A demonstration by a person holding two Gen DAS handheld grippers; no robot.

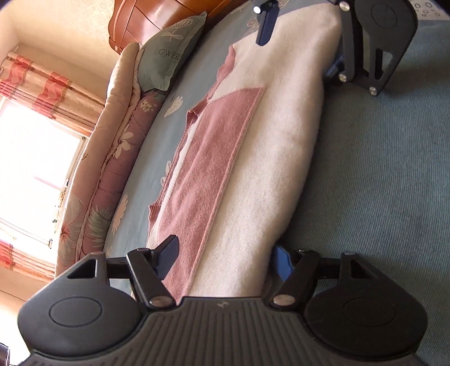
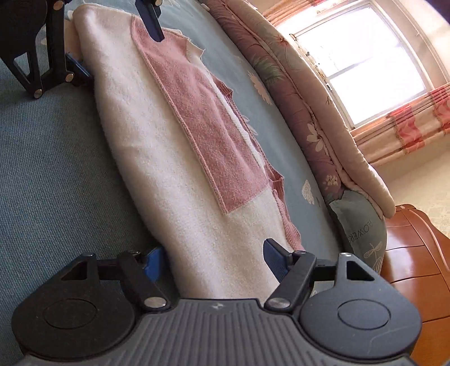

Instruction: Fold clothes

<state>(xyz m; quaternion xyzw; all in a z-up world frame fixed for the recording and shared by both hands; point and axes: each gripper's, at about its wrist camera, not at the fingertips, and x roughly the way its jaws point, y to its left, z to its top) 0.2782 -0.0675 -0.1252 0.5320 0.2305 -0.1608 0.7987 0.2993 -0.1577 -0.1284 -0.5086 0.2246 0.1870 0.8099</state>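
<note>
One folded sweater on the bed, one gripper at each end

A single cream-and-pink sweater (image 1: 253,146) lies folded into a long strip on the blue-green bedsheet (image 1: 379,197). Two grippers face each other along it: the left gripper (image 1: 227,253) straddles one end and the right gripper (image 2: 216,256) the other, each with its two fingers spread wide on either side of the cloth, with no pinch on the cloth visible. Beyond the sweater lie one rolled floral quilt (image 1: 112,157) and one green pillow (image 1: 166,62) printed with "FLOWERS". One wooden headboard (image 1: 157,19) and one curtained window (image 2: 374,62) stand behind.
</note>
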